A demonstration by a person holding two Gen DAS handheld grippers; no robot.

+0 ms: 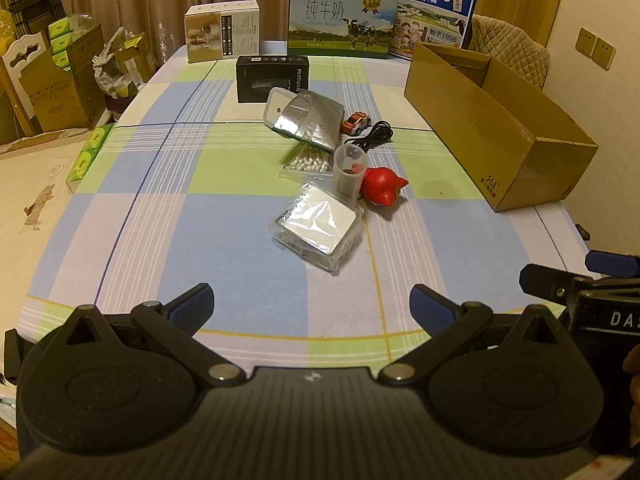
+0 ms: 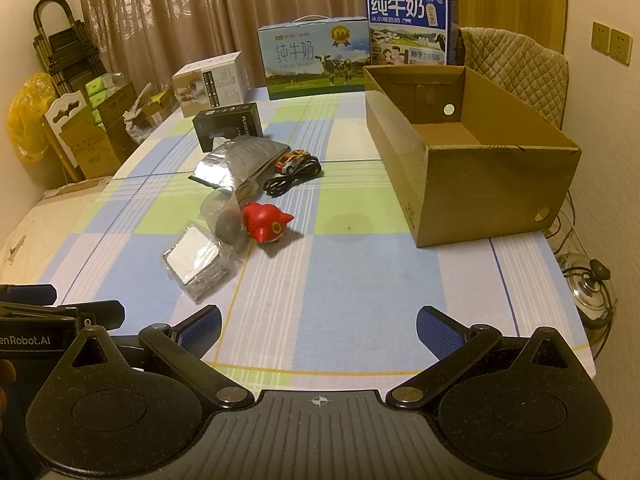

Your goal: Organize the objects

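- Hovering low over the near edge of the surface (image 1: 132, 216), the left hand-held gripper (image 1: 312, 304) points forward with its blue-padded fingers (image 1: 192, 304) spread wide and nothing between them.
- The right hand-held gripper (image 2: 318, 328) sits level beside it, also spread wide and holding nothing; each one shows at the edge of the other's view.
- A checked cloth in blue, green and white covers the surface.
- A small pile of things lies in the middle, ahead of both grippers and well apart from their fingertips.
- Nearest is a clear plastic packet (image 1: 318, 226) with a shiny silver face, lying flat, straight ahead of the left gripper and to the front left of the right one.
- Just behind it stands a clear plastic cup (image 1: 350, 172) with something dark inside, touching a red toy (image 1: 382, 188) with pointed ears that lies on its side.
- A bag of cotton swabs (image 1: 308, 164) lies left of the cup, partly under a silver foil pouch (image 1: 306, 118).
- A small red and white toy car (image 1: 356, 123) sits beside the pouch, with a coiled black cable (image 1: 374, 134) next to it.
- A black box (image 1: 272, 78) stands behind the pouch.
- An open cardboard box (image 2: 472, 152) stands on the right side of the surface, ahead of the right gripper; its visible inside looks bare.
- Two milk cartons (image 1: 340, 20) and a white box (image 1: 222, 32) stand along the far edge.
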